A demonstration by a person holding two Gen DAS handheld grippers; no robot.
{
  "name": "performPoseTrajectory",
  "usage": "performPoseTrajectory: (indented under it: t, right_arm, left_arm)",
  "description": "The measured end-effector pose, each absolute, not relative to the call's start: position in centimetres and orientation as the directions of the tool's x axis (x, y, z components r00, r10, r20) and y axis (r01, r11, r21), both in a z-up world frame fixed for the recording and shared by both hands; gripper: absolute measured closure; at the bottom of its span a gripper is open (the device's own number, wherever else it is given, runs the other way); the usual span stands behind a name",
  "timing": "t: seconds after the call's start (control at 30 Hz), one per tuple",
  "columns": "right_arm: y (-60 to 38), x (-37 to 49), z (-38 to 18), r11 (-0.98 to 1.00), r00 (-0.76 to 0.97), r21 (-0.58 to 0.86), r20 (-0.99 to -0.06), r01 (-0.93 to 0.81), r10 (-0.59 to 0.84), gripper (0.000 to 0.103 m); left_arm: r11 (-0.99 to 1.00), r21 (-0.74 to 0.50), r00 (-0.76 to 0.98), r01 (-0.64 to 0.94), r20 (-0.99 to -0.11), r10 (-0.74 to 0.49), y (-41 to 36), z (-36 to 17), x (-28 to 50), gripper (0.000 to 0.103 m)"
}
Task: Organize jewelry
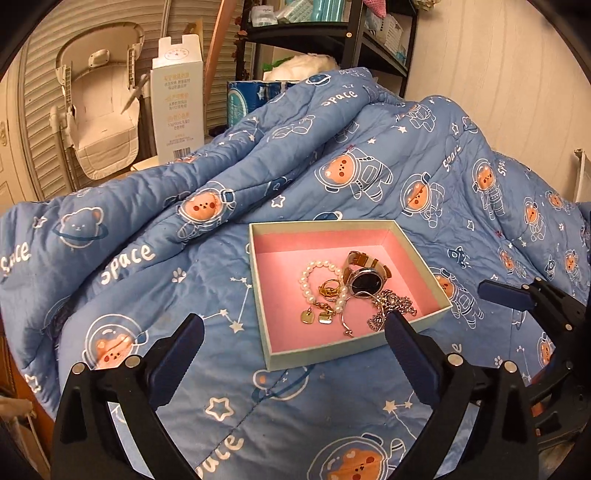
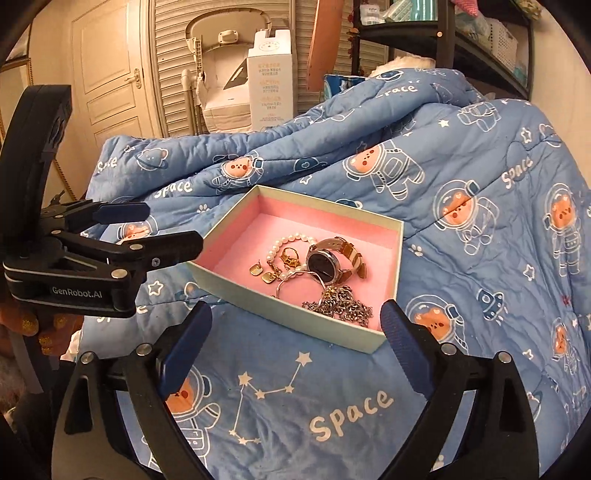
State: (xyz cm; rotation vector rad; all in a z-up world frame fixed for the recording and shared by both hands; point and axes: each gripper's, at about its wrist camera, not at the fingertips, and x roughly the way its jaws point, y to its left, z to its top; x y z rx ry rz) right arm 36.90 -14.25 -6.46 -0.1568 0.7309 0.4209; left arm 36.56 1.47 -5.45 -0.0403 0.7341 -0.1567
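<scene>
A pale green box (image 1: 258, 280) (image 2: 258, 301) with a pink lining lies open on the bed. Inside it are a watch (image 1: 365, 280) (image 2: 321, 260) with a tan strap, a pearl bracelet (image 1: 306, 280) (image 2: 291, 238) with gold charms, gold rings (image 1: 328, 288) (image 2: 288, 256), a thin silver bangle (image 1: 351, 314) and a silver chain (image 1: 391, 306) (image 2: 343, 302). My left gripper (image 1: 293, 323) (image 2: 171, 225) hovers open at the box's near left side, nothing between its fingers. To the right of the left one, my right gripper (image 2: 295, 313) (image 1: 517, 299) hangs open just before the box's near corner, also empty.
A rumpled blue quilt (image 1: 147, 258) (image 2: 480, 184) with bear astronauts covers the bed and rises in folds behind the box. Beyond it stand a white carton (image 1: 177, 99), a cream high chair (image 1: 103, 110), a black shelf unit (image 1: 354, 33) and a panelled door (image 2: 110, 74).
</scene>
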Motion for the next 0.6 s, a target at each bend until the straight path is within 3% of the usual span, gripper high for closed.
performPoseTrajectory:
  t: [0.27, 0.6]
  right_arm:
    - [-15.3, 28.1, -3.3, 0.961, 0.806, -0.085, -0.566, -0.264, 0.172, 0.011]
    - [-17.3, 14.8, -1.3, 0.989, 0.834, -0.001, -0.537, -0.15, 0.126, 0.01]
  left_arm:
    - [0.998, -0.03, 0.802, 0.06, -0.594, -0.066, 1.5, -3.4, 28.2, 0.007]
    - [0.998, -0.07, 0.834, -0.002, -0.55, -0.037, 2.4, -1.6, 14.0, 0.007]
